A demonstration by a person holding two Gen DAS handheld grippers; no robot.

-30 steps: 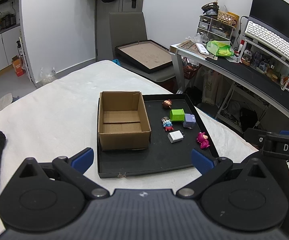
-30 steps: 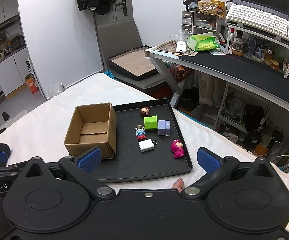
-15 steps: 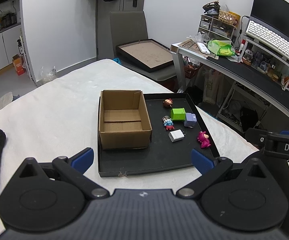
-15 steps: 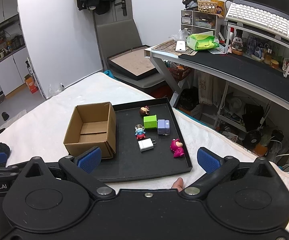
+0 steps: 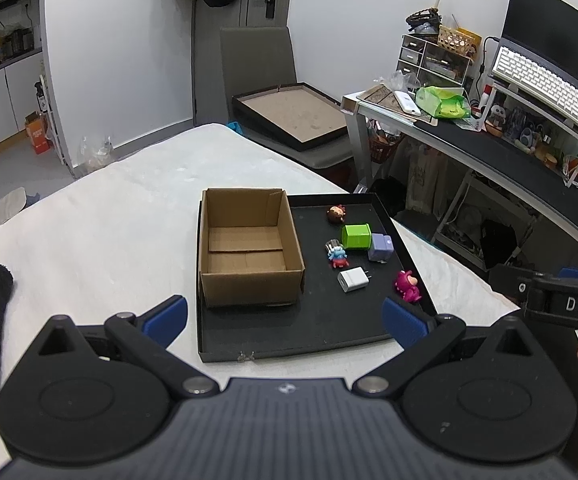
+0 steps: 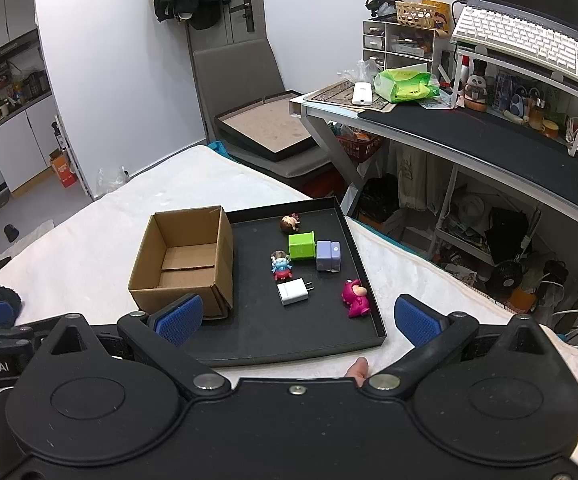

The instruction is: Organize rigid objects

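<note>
My left claw point(image 5: 285, 318) and right claw point(image 6: 295, 316) both hang spread wide, gripping nothing, short of the black tray point(image 5: 321, 336) on the white bed. The cardboard box point(image 5: 249, 248) stands in the tray's left part with only its bottom flaps inside. Loose on the tray beside it lie a green block point(image 5: 356, 236), purple block point(image 5: 381, 247), white charger point(image 5: 353, 279), and three small figurines, the pink one point(image 5: 407, 286) nearest the right rim.

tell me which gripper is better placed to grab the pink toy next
Right, probably. The pink toy lies at the tray's right edge, nearer the open right gripper; the left gripper fronts the cardboard box.
</note>
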